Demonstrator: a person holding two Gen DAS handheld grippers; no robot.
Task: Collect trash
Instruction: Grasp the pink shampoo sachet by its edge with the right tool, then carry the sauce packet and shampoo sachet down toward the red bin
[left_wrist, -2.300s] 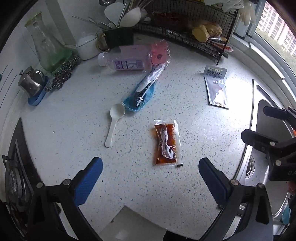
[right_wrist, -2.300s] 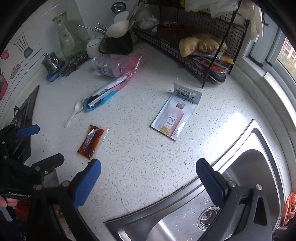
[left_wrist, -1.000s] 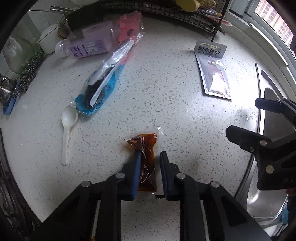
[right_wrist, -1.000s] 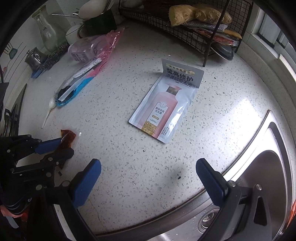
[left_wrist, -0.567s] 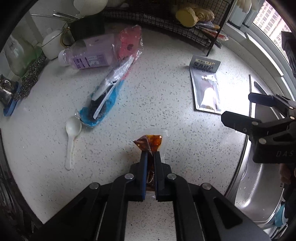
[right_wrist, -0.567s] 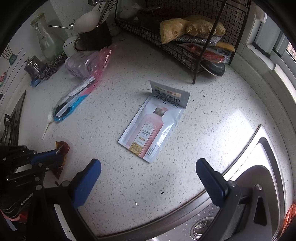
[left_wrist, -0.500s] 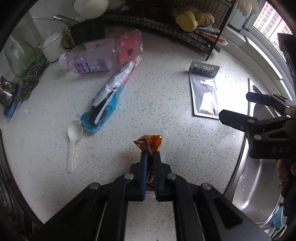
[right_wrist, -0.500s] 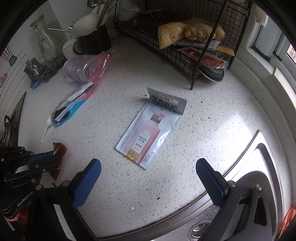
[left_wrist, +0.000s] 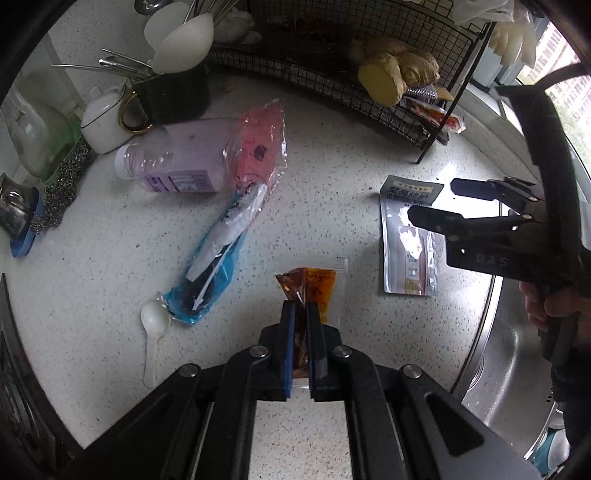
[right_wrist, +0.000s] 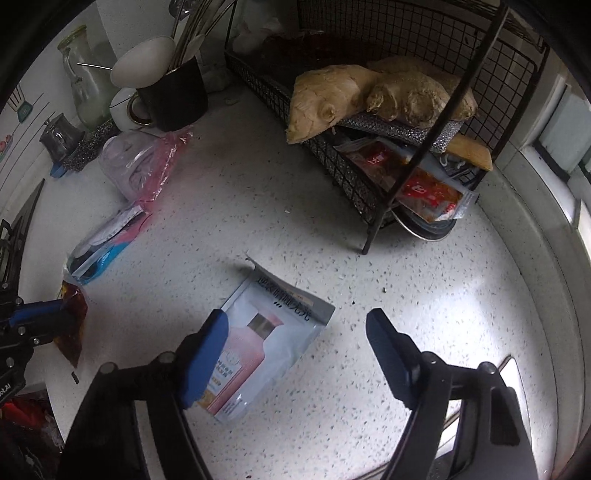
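My left gripper (left_wrist: 301, 314) is shut on a brown sauce packet (left_wrist: 312, 286) and holds it above the white speckled counter (left_wrist: 325, 206); the packet also shows at the left edge of the right wrist view (right_wrist: 72, 321). My right gripper (right_wrist: 295, 336) is open, low over a silver and pink refill pouch (right_wrist: 258, 350), with its left finger over the pouch; the pouch lies flat in the left wrist view (left_wrist: 408, 240). A blue and pink plastic wrapper (left_wrist: 221, 251), an empty plastic bottle (left_wrist: 173, 166) and a white plastic spoon (left_wrist: 153, 336) lie on the counter.
A black wire rack (right_wrist: 388, 110) holding ginger and packets stands at the back right. A black utensil cup (left_wrist: 170, 92), a white pot (left_wrist: 103, 125) and a glass jar (right_wrist: 85, 85) stand at the back left. A steel sink (left_wrist: 517, 369) lies to the right.
My left gripper closed on the sauce packet and lifted it off the counter. My right gripper moved forward and down over the refill pouch.
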